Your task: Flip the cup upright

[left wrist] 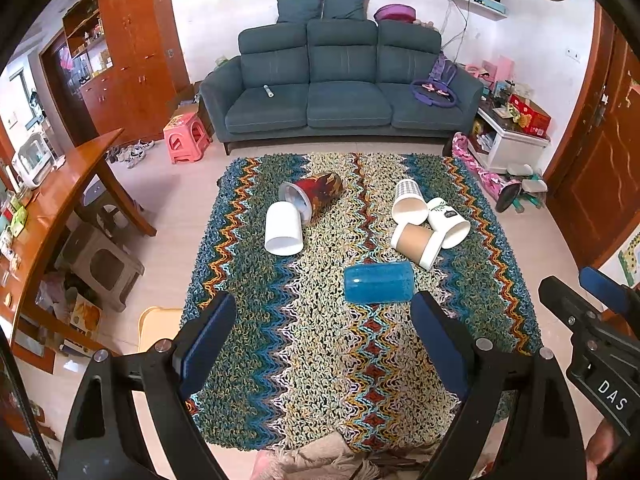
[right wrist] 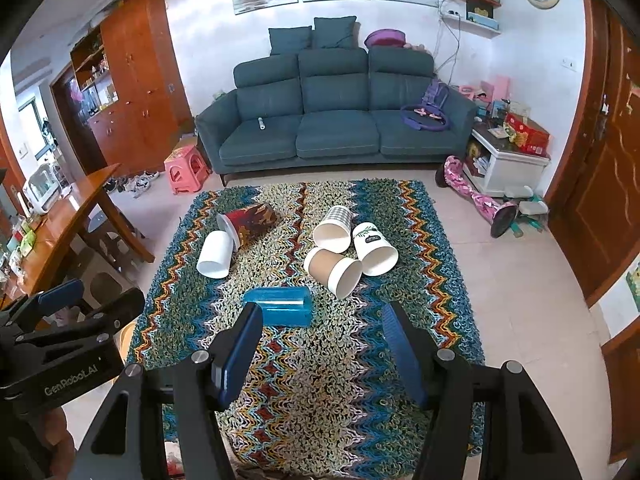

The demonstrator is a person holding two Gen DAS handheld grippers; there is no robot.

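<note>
Ok so nothing's really started yet as far as I can tell. Nearest to the cameras, the left gripper (left wrist: 324,344) and the right gripper (right wrist: 320,352) both hang above the near half of the zigzag rug (left wrist: 320,380) with their jaws spread wide and nothing between them. Just past them is the blue cup (left wrist: 378,282), lying on its side near the middle of the rug, closest of the lot, so I'd guess it goes first. A bit farther and to the right there's a huddle of three paper cups touching each other: the brown cup (left wrist: 416,246), the checked cup (left wrist: 409,202) and the white cup with a leaf label (left wrist: 448,222), all tipped over. Farther left, the plain white cup (left wrist: 283,229) lies against the mouth of the red patterned cup (left wrist: 314,195), also both down. Way at the back is the teal sofa (left wrist: 340,80). So score is zero upright, six still on their sides; whole job is left.
</note>
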